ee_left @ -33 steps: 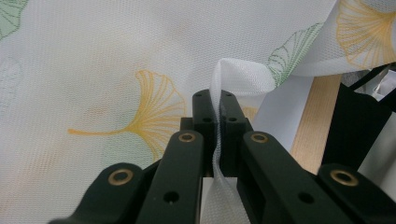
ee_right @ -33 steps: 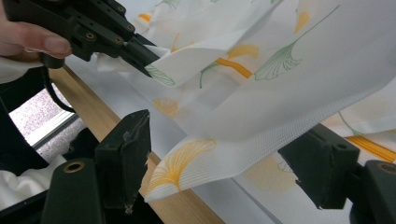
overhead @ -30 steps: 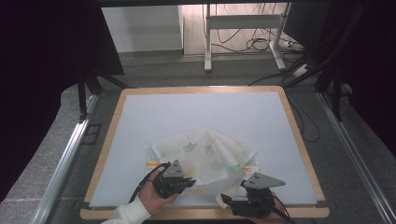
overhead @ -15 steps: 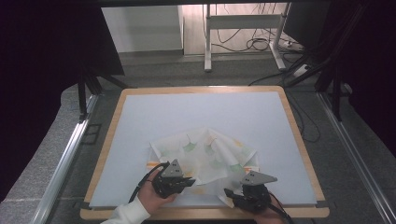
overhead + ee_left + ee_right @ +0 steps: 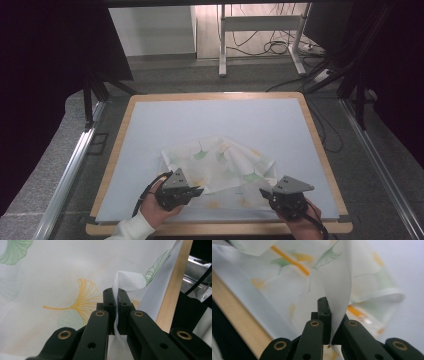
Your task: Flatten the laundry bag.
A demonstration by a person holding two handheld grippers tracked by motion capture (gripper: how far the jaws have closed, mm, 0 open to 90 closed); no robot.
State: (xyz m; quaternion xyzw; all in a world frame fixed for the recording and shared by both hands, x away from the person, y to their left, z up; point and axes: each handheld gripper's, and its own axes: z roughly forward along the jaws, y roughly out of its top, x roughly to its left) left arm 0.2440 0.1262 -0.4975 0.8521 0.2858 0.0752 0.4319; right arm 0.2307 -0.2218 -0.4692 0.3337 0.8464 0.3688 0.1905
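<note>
A thin white cloth (image 5: 220,165) printed with green and orange ginkgo leaves lies crumpled on the near half of the pale mat (image 5: 200,120). My left gripper (image 5: 196,191) sits at the cloth's near left edge, shut on a raised fold of the cloth (image 5: 120,285). At the near right edge my right gripper (image 5: 266,194) has just been closing, and in the right gripper view a lifted strip of the cloth (image 5: 339,287) is pinched between its jaws (image 5: 329,312). A hand holds each gripper at the table's front edge.
A wooden frame (image 5: 320,145) borders the mat. Grey carpet and metal rails (image 5: 65,175) flank the table. Beyond it stand a white table's legs (image 5: 222,40) and floor cables (image 5: 272,47). The far half of the mat is bare.
My right gripper moved left and forward onto the cloth's near right edge and shut on it. The cloth's right side has shifted slightly. The left gripper kept still.
</note>
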